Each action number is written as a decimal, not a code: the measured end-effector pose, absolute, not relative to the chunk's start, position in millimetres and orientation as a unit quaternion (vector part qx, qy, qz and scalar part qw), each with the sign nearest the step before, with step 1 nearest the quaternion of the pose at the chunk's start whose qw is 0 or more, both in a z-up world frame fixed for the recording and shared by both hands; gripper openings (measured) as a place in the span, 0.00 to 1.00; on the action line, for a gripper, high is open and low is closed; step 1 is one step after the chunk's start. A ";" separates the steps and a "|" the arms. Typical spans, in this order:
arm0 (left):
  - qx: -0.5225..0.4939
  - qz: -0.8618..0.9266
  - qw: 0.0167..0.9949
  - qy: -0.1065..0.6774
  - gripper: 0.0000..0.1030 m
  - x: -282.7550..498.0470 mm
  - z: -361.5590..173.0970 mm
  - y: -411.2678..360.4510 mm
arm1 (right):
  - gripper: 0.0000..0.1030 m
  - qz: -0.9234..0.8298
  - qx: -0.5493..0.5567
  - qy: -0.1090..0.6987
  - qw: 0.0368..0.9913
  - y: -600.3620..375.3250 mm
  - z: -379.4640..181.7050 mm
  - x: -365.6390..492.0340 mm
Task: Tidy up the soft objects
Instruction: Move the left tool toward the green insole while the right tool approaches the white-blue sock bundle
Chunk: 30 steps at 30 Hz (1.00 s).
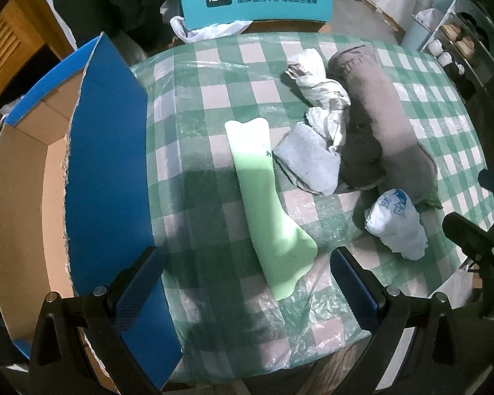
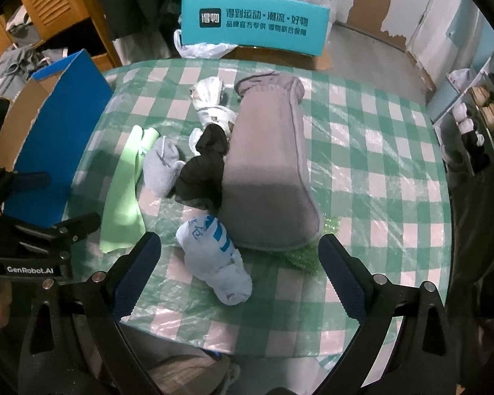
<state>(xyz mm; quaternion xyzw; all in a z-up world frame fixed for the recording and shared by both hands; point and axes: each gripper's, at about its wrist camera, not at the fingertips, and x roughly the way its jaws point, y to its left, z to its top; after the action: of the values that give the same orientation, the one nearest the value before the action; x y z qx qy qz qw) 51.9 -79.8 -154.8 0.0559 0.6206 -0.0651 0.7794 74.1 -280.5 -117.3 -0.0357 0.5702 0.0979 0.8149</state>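
My left gripper (image 1: 243,278) hangs wide open with nothing in it, its blue pads either side of the near end of the green sock (image 1: 266,197). That sock lies flat and long on the checked cloth (image 1: 214,75), running away from me. Just left of my left finger stands the blue flap of the box (image 1: 26,177), which sits at the table's left edge with its brown inside showing.

My right gripper (image 2: 240,271) is spread open too and holds nothing. Between its fingers lies the white sock (image 2: 214,256) with blue stripes, rolled up and apart from both pads. Just beyond it is the grey roll (image 2: 270,171), a big bundle of grey cloth lying lengthways, with a bit of green bubble wrap (image 2: 309,256) sticking out from under its near end. Against the roll's left side sits the black sock (image 2: 204,171), and touching that, the grey sock (image 2: 161,168). Behind them lies the patterned bundle (image 2: 212,102), white and grey, beside the roll's far end.

At the far edge of the table stands a teal chair (image 2: 257,23) with a plastic bag (image 2: 201,49) below its back.
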 end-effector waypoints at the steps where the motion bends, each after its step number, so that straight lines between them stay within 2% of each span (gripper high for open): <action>1: 0.056 -0.065 0.780 0.620 0.99 52.7 -155.0 -79.3 | 0.94 0.098 -0.034 0.572 0.814 -280.5 -118.8 74.1; 23: 0.060 -0.076 0.775 0.625 0.99 51.3 -157.9 -71.6 | 0.89 0.119 -0.076 0.602 0.786 -256.7 -152.3 79.0; 30: 0.066 -0.075 0.773 0.627 0.99 48.5 -159.6 -77.9 | 0.81 0.124 -0.095 0.616 0.772 -249.2 -169.2 80.3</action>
<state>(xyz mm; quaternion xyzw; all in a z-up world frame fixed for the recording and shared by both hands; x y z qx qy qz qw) 48.5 -77.9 -159.6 0.0660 0.6268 -0.0752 0.7727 80.3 -249.2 -169.2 -0.0954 0.6164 0.1236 0.7718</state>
